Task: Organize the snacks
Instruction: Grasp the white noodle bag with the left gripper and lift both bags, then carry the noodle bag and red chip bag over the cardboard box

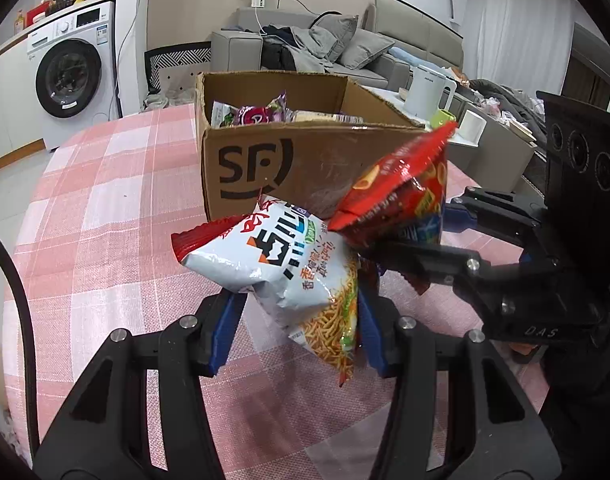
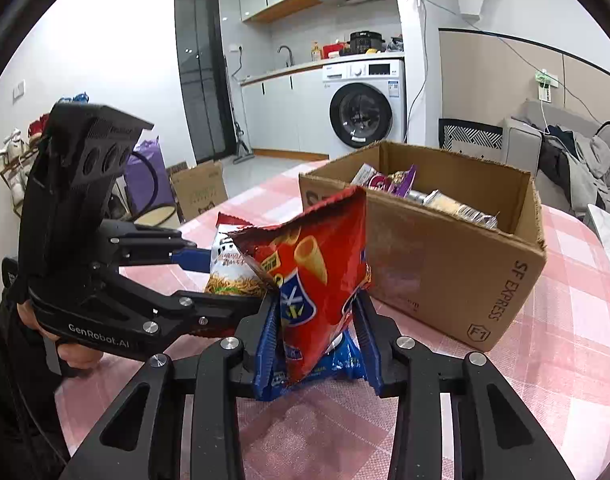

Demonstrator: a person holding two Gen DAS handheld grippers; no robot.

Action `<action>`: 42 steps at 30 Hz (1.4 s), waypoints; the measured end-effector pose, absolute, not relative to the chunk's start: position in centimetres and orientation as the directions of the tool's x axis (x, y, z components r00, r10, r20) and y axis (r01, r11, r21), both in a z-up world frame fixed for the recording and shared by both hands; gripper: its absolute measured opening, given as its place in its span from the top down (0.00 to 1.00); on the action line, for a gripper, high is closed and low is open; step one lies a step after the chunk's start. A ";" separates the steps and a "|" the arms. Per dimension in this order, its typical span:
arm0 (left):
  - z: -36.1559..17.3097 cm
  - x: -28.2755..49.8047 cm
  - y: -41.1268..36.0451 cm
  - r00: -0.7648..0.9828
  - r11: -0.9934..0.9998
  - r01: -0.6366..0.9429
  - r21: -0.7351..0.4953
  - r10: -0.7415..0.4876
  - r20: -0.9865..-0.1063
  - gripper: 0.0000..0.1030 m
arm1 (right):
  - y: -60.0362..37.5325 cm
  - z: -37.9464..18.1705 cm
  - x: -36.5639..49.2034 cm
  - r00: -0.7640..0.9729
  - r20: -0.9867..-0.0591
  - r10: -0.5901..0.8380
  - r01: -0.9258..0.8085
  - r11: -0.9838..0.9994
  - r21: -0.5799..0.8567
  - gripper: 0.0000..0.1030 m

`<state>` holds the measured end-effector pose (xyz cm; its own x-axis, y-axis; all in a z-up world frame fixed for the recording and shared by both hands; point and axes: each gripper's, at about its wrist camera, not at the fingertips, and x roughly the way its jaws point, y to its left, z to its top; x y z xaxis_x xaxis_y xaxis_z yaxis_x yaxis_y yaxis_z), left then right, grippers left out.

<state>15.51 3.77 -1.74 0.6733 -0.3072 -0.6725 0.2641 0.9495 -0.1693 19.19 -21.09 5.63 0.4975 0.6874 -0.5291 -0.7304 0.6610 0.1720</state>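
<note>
Snacks first: I've got a white noodle-snack bag [image 1: 289, 276] pinched in the left gripper [image 1: 297, 320] and a red chip bag [image 2: 321, 280] clamped in the right gripper [image 2: 317, 340], both held up off the pink checked tablecloth [image 1: 105, 220] just in front of the cardboard box [image 1: 305, 168]. There's a blue packet [image 2: 345, 360] under the red one, can't tell if it's gripped too. Box already has snacks in it, so I'd say we're mid-load. Next I need to lift both over the near wall and let go inside. Both grippers tilt down, nearly side by side.
</note>
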 end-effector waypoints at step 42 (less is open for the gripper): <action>8.1 19.9 4.0 0.833 0.967 0.170 -0.188 -0.243 -0.497 0.52 | -27.2 12.2 23.3 0.708 -0.417 0.571 -0.509 0.821 0.260 0.71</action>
<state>19.89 4.03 8.14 0.8330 -0.2431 -0.4970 0.1700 0.9673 -0.1882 23.34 -27.22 12.16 0.7077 0.5707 -0.4166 -0.5088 0.8207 0.2600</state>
